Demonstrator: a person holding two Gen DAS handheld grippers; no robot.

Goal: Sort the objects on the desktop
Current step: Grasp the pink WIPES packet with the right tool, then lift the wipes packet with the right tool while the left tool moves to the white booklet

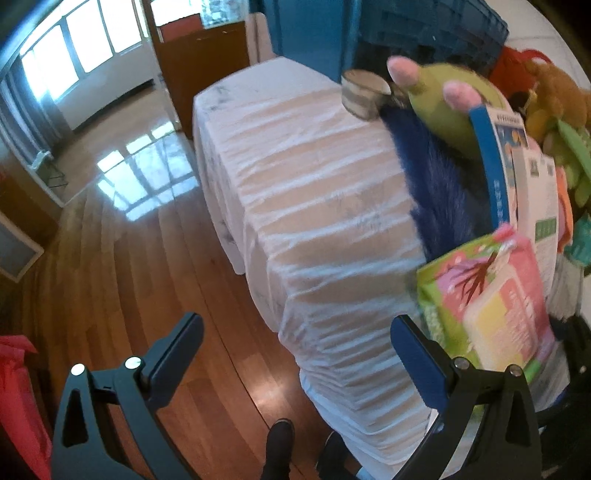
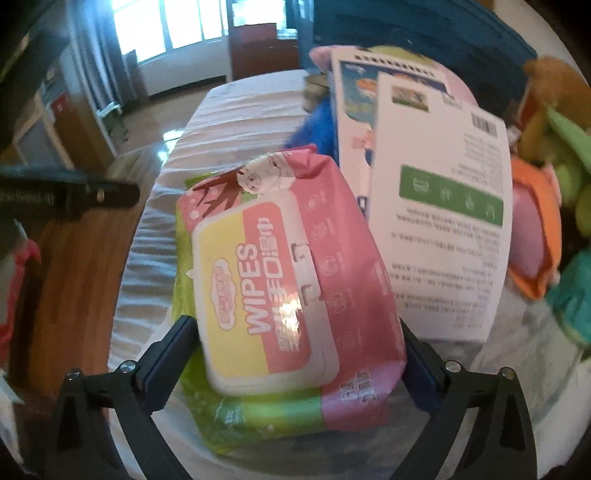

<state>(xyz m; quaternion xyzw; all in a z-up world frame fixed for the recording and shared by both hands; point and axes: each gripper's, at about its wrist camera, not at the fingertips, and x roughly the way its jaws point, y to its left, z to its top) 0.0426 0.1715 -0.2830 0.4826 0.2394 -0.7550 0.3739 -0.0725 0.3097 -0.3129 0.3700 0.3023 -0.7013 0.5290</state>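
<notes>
A pink, yellow and green wipes pack (image 2: 280, 266) sits between the fingers of my right gripper (image 2: 295, 350). Both pads press its sides, so the gripper is shut on it. In the left wrist view the same wipes pack (image 1: 491, 295) shows tilted at the table's near right edge. My left gripper (image 1: 299, 362) hangs open with nothing in it, over the front-left corner of the white-clothed table (image 1: 314, 192). From the right wrist view the left gripper (image 2: 74, 195) appears as a dark bar at the far left.
Behind the pack lie a white printed box (image 2: 443, 221), a blue-and-white box (image 1: 498, 147), a blue furry item (image 1: 436, 177), a green plush with pink ears (image 1: 450, 96), a tin can (image 1: 364, 94), a brown plush (image 1: 554, 96) and a blue crate (image 1: 424, 29). The person's shoes (image 1: 279, 446) stand on the wooden floor.
</notes>
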